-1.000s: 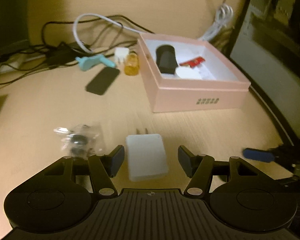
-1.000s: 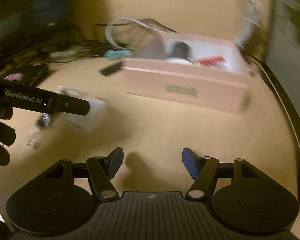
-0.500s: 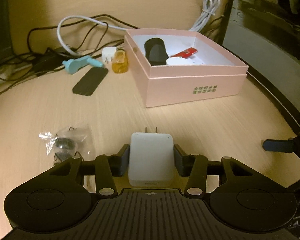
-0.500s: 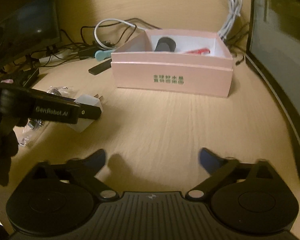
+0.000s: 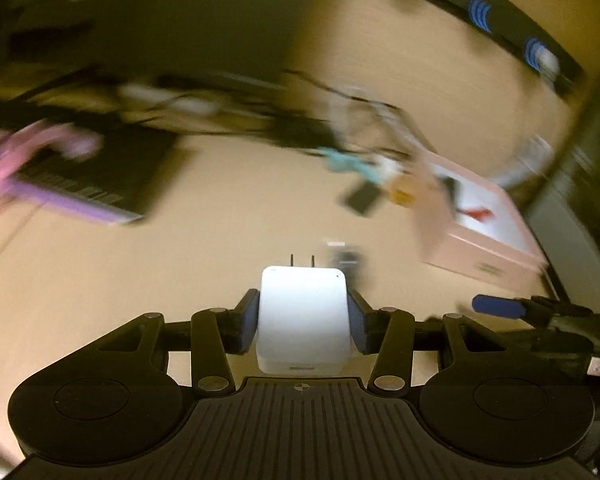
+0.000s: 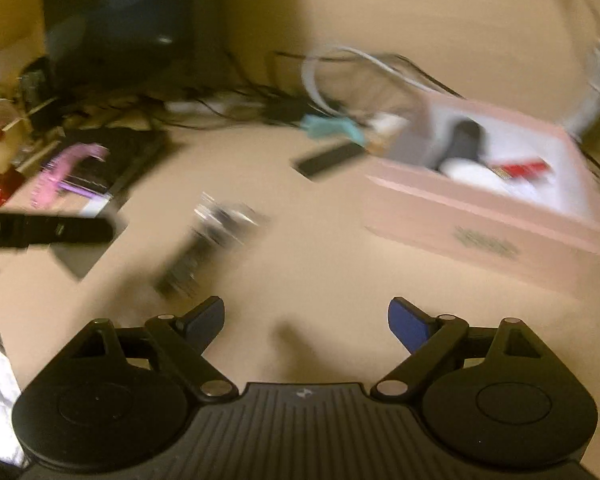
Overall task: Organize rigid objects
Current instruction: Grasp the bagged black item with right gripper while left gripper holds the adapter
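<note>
My left gripper (image 5: 303, 316) is shut on a white power adapter (image 5: 303, 312), prongs pointing forward, lifted above the wooden desk. The pink open box (image 5: 484, 224) lies to the right, blurred; in the right wrist view the box (image 6: 488, 216) holds a black object (image 6: 466, 138), a white round item (image 6: 472, 172) and a red item (image 6: 524, 168). My right gripper (image 6: 306, 320) is open and empty above the desk. A clear bag with small dark parts (image 6: 216, 232) lies ahead and left of it. The left gripper's finger (image 6: 48, 230) shows at the left edge.
A black flat device (image 6: 328, 158), a teal tool (image 6: 332, 128), an amber bottle (image 5: 402, 194) and tangled cables (image 6: 260, 100) lie behind the box. A black book with pink items (image 5: 80, 184) lies at the left. A monitor (image 5: 572, 216) stands at the right.
My left gripper closed on the white adapter, lifted it and swung left. My right gripper opened wider and turned left; both views are blurred by motion.
</note>
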{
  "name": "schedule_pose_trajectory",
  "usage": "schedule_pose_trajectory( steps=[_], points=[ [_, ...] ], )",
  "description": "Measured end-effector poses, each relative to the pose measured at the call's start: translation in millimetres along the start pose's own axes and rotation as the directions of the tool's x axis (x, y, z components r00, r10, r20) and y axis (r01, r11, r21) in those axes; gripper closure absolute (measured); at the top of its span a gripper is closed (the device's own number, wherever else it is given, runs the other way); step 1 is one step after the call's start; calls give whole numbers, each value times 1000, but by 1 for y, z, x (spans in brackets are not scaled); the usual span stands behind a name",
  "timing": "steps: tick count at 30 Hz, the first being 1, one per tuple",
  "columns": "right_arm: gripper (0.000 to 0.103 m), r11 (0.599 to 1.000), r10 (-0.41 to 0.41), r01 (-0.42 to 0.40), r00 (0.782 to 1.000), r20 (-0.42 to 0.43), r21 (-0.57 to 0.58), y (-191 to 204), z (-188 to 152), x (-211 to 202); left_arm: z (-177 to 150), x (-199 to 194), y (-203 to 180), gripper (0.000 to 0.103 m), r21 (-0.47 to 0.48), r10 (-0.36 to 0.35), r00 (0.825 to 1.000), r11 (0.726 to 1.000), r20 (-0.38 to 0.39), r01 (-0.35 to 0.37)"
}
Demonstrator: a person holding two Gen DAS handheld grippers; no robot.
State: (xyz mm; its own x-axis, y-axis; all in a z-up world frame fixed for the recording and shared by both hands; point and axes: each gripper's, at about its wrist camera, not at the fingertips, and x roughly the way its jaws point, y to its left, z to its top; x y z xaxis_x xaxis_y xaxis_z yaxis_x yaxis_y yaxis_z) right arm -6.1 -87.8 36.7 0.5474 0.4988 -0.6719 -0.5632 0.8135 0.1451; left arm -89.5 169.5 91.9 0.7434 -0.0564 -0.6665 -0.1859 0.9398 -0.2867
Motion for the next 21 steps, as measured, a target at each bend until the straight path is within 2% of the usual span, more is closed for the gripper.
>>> schedule_pose_trajectory(
  steps=[4, 8, 10, 12, 15, 16, 19, 21],
  points=[
    [13, 999, 52, -52, 999, -13, 18, 32, 25, 36, -11, -15, 25, 52, -99, 64, 998, 993, -1, -64],
    [13, 997, 70, -69, 996, -61, 20, 49, 35, 67, -24, -27, 31, 52, -137, 82, 997, 987, 1, -81],
    [16, 997, 77, -79, 994, -73, -25, 58, 34, 76, -28, -30, 33, 52, -150, 84, 996, 985, -5, -84],
    [26, 992, 87, -93, 993, -80, -84, 67, 32, 79, -32, -30, 33, 52, -153, 79, 997, 985, -13, -80],
    [56, 981, 102, -118, 989, -105, -157, 75, 27, 79, -36, -30, 28, 52, -140, 58, 998, 988, -20, -60],
    [72, 976, 111, -130, 987, -113, -175, 78, 27, 77, -37, -30, 26, 52, -133, 50, 999, 990, -22, -52],
    [83, 966, 128, -155, 982, -136, -208, 79, 25, 65, -37, -24, 17, 52, -102, 18, 999, 995, -37, -22],
    [84, 967, 131, -158, 981, -142, -200, 73, 24, 54, -36, -19, 9, 52, -76, -9, 999, 997, -50, 5]
  ],
)
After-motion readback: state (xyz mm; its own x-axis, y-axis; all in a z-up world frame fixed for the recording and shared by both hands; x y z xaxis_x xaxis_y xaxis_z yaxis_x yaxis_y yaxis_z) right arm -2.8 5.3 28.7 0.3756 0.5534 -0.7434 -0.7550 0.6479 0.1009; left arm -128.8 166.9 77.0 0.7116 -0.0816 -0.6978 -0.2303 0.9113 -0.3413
